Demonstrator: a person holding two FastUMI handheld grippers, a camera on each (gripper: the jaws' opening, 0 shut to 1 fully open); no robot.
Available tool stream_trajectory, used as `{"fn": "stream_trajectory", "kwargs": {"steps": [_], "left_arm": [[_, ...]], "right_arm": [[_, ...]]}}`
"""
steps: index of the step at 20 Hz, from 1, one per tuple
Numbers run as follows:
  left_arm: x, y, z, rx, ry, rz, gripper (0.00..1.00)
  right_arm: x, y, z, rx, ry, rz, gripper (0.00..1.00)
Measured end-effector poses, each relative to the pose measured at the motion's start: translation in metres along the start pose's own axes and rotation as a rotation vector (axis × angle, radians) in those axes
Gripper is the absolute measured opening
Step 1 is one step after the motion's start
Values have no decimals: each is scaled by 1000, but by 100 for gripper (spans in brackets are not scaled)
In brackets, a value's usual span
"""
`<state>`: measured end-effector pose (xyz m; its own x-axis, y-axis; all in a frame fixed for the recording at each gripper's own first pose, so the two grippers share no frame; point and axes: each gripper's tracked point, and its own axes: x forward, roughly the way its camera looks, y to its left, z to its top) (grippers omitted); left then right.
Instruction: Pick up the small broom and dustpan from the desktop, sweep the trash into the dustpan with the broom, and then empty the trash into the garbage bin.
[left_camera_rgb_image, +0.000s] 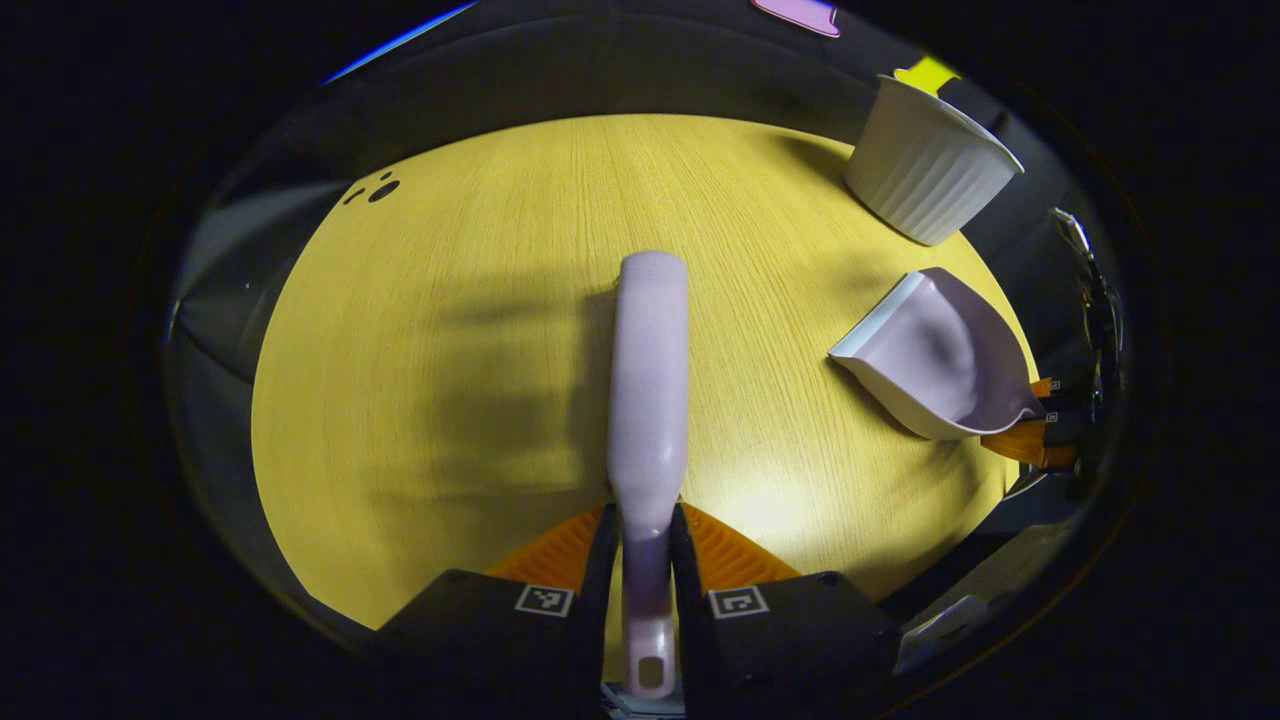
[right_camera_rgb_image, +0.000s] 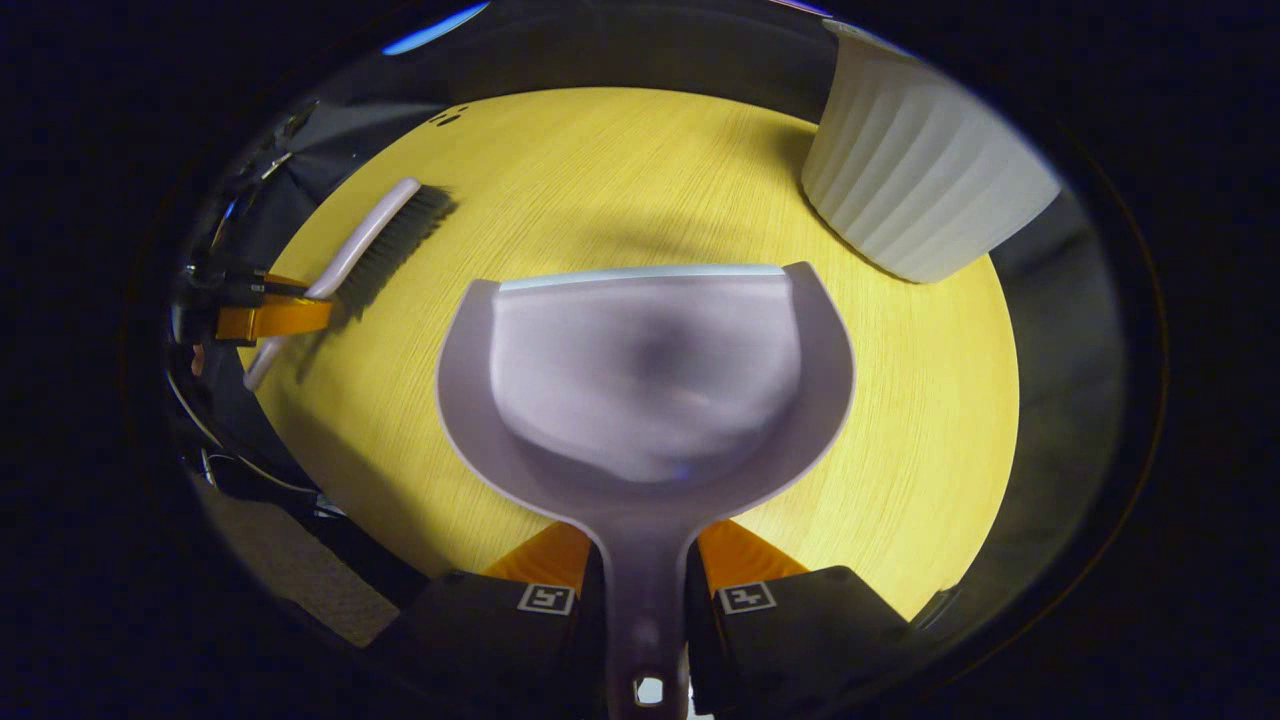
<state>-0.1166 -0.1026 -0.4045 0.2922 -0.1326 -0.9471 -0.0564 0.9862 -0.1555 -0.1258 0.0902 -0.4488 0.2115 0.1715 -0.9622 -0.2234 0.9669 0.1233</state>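
- Left gripper view: left gripper (left_camera_rgb_image: 640, 560) has both fingers pressed on the handle of the pale lilac plastic small broom (left_camera_rgb_image: 648, 400); the broom's back points away over the round yellow wood-grain desktop (left_camera_rgb_image: 450, 400).
- Same view: the pale lilac plastic dustpan (left_camera_rgb_image: 935, 360) is right of the broom, well apart from it, mouth turned toward the broom, its handle end between the right gripper's fingers (left_camera_rgb_image: 1030, 440).
- Same view: the white ribbed garbage bin (left_camera_rgb_image: 925, 170) stands upright beyond the dustpan, near the desktop's far edge.
- Right gripper view: right gripper (right_camera_rgb_image: 645, 590) is clamped on the dustpan's (right_camera_rgb_image: 645, 390) handle; whether the pan touches the desktop (right_camera_rgb_image: 920, 400) I cannot tell.
- Same view: the broom (right_camera_rgb_image: 370, 250), dark bristles showing, is left of the dustpan, held by the left gripper (right_camera_rgb_image: 275, 315); the bin (right_camera_rgb_image: 920, 180) is beyond the dustpan, to its right.
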Motion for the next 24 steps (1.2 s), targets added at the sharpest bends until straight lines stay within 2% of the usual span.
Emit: {"fn": "stream_trajectory", "kwargs": {"steps": [1,2,5,10,11,13,15,17,18,19,21,22,24], "left_arm": [[-1,2,1,2,-3,8,35],[-1,3,-1,1,-4,15,35],[-5,7,-5,-9,-8,29,36],[-16,17,-11,-9,-20,78,39],[-21,18,-13,-8,-22,89,40],[-32,19,-15,-2,-34,104,41],[-46,19,-13,18,-61,126,37],[-63,18,-3,48,-115,148,40],[-73,14,5,63,-155,149,41],[-84,7,14,80,-197,141,41],[-106,-6,36,108,-287,133,40],[-117,-12,48,115,-330,130,35],[-139,-27,75,111,-431,106,40]], "right_arm": [[0,1,-1,1,-3,1,34],[-1,1,-1,5,-10,-1,38],[-5,2,-1,15,-9,15,43],[-31,-2,1,9,-50,24,43],[-38,-2,2,13,-59,28,39],[-53,-3,6,25,-87,31,48],[-67,-4,13,32,-129,30,43],[-86,-4,22,33,-186,35,43],[-94,-1,30,32,-226,44,48],[-104,1,39,30,-269,50,43],[-124,3,60,14,-356,51,43],[-132,4,70,2,-400,48,43],[-153,8,91,-17,-488,52,43]]}}
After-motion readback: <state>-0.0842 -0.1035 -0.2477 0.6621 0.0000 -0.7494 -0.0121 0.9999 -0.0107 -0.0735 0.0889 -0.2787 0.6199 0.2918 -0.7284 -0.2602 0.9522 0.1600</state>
